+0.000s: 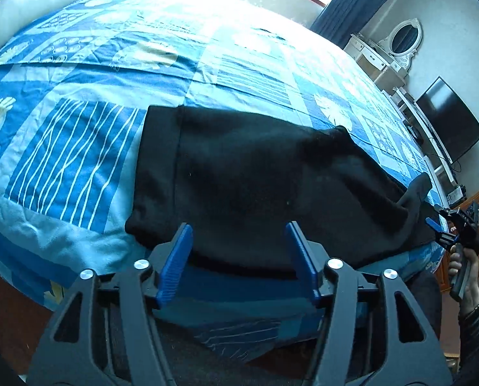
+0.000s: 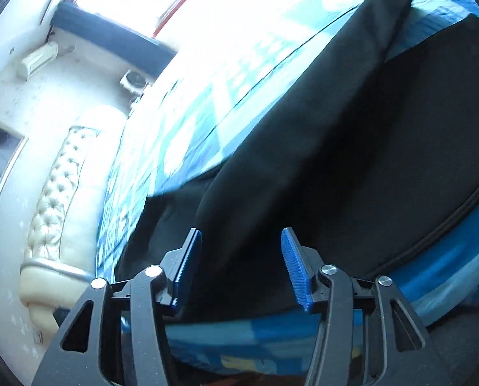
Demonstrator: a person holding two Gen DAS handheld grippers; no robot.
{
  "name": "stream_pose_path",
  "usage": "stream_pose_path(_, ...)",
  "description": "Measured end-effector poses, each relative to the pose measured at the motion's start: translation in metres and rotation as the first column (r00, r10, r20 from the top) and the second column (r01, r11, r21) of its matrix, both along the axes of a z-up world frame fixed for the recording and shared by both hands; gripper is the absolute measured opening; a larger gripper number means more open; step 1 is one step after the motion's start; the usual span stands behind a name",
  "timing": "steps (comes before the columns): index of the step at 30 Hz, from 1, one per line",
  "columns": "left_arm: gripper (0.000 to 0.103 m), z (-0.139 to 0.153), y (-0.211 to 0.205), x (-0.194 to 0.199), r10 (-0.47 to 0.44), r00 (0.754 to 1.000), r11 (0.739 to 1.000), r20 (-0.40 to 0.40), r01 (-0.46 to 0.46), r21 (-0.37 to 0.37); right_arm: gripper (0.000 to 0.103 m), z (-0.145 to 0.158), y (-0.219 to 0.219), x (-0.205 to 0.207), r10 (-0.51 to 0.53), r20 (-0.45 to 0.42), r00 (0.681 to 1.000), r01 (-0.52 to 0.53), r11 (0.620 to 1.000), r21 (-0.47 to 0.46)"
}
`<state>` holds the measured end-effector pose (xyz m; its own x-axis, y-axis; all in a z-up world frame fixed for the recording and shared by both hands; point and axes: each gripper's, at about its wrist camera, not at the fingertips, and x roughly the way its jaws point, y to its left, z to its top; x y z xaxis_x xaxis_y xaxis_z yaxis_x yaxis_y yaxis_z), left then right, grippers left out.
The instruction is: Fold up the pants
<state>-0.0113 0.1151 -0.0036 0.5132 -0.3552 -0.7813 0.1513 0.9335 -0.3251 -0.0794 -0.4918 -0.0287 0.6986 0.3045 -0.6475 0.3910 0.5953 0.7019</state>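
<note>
Pants (image 1: 239, 177) (black, folded into a broad slab) lie flat on the bed (image 1: 88, 135) near its front edge, filling the middle of the left wrist view, with a loose end trailing off toward 4 o'clock. The left gripper (image 1: 238, 257) hangs over their near hem at 6 o'clock, its 2 blue fingers (image 1: 175, 257) spread apart and pinching nothing. At 4 o'clock the right gripper (image 1: 438, 228), carried by a hand (image 1: 464, 267), sits just beside that loose end; its own camera shows its fingers (image 2: 292, 267) likewise spread, empty, above the dark cloth.
</note>
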Motion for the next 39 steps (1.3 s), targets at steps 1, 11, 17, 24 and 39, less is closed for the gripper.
stream_pose_path(1,0.074,0.002,-0.002,0.008,0.018,1.000,1.000,0.022,-0.018,0.011,0.055,0.001,-0.028,0.004,-0.077,0.009,0.997,0.077,0.997,-0.008)
stream_pose_path(11,0.075,-0.031,-0.020,0.058,0.142,0.986,0.990,-0.081,-0.141,0.017,0.055,-0.034,-0.198,0.063,-0.429,-0.027,0.903,0.428,0.903,-0.041)
stream_pose_path(17,0.075,-0.035,-0.021,0.056,0.159,0.984,0.986,-0.084,-0.155,0.060,0.009,-0.038,-0.206,0.074,-0.412,-0.012,0.911,0.411,0.910,-0.059)
stream_pose_path(24,0.077,-0.037,-0.018,0.054,0.191,0.978,0.981,-0.087,-0.188,0.036,0.007,0.007,-0.196,0.003,-0.423,0.123,0.898,0.432,0.899,-0.064)
stream_pose_path(39,0.082,-0.037,-0.026,0.049,0.177,0.981,0.984,-0.078,-0.173,0.053,0.007,-0.069,-0.198,-0.130,-0.538,-0.049,0.841,0.539,0.842,0.005)
